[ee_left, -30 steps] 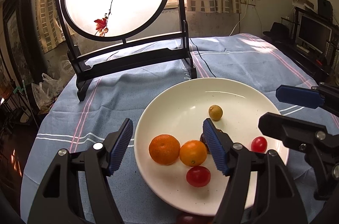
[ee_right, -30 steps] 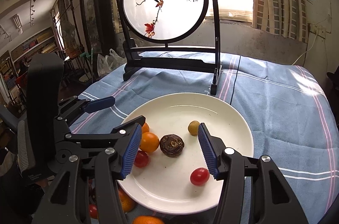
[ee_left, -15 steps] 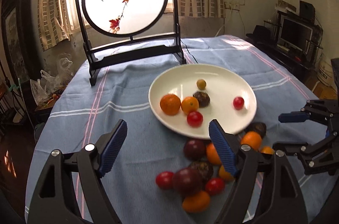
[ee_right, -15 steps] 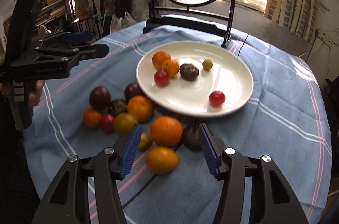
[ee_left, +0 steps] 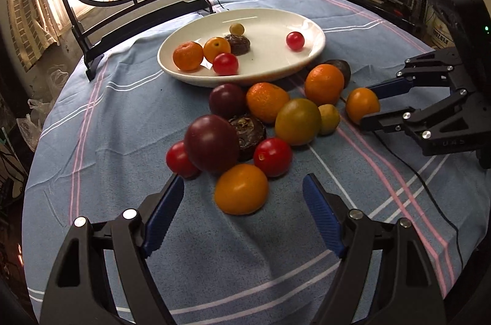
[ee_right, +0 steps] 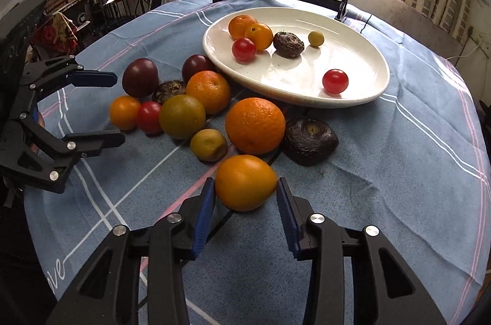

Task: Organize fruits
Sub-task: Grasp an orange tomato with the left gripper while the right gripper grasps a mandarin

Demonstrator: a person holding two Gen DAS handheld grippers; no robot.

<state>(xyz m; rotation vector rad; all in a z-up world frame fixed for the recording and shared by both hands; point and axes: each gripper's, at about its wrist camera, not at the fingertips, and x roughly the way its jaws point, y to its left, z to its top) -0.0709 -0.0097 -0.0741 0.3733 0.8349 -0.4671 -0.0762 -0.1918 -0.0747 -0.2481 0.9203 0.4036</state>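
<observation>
Blue-clothed tabletop (ee_left: pixel 129 116) carries a white plate (ee_right: pixel 362 60) and loose fruit beside it; left gripper (ee_left: pixel 244 196) hovers low, jaws wide, holding nothing; right gripper (ee_right: pixel 245 193) brackets a small orange fruit (ee_right: pixel 245 182), jaws not visibly touching it.

Blue-clothed table (ee_left: pixel 122 122): plate (ee_left: pixel 307 57), loose fruit (ee_left: pixel 297 120)

Six small fruits on the white plate (ee_right: pixel 368 97), a loose fruit cluster (ee_right: pixel 208 116) (oranges, tomatoes, plums) just beside it
</observation>
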